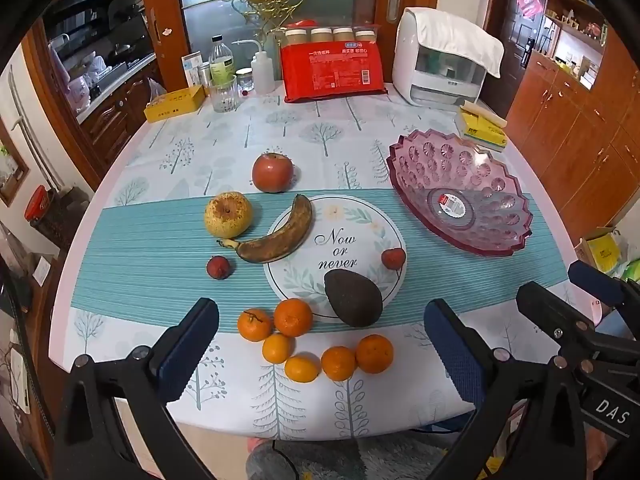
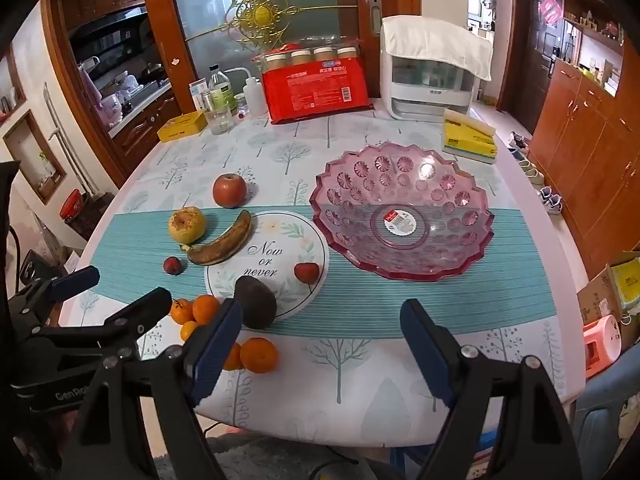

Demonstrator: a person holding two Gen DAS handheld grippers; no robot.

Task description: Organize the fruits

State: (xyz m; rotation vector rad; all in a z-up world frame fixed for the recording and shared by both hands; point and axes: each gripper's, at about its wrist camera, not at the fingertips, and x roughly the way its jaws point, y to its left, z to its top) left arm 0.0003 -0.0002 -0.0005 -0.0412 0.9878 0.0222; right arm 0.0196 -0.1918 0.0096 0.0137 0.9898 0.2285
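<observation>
Fruit lies loose on the tablecloth: a red apple (image 1: 273, 172), a yellow pear (image 1: 228, 215), a browned banana (image 1: 280, 232), a dark avocado (image 1: 352, 298), two small red fruits (image 1: 218, 267) (image 1: 393, 258) and several mandarins (image 1: 293, 317). An empty pink plastic bowl (image 1: 416, 160) (image 2: 360, 184) stands at the right. My left gripper (image 1: 320, 308) hangs open above the mandarins near the table's front edge, holding nothing. My right gripper (image 2: 322, 312) is open too, over bare cloth in front of the bowl, with the avocado (image 2: 256, 302) by its left finger.
Along the table's far edge stand a red pack of cups (image 1: 332, 68), a white appliance (image 1: 440, 64), bottles and a glass (image 1: 223, 94), and two yellow boxes (image 1: 174, 103) (image 1: 482, 128). Wooden cabinets (image 2: 580, 152) line the right wall. A chair (image 2: 608, 420) sits by the table's right corner.
</observation>
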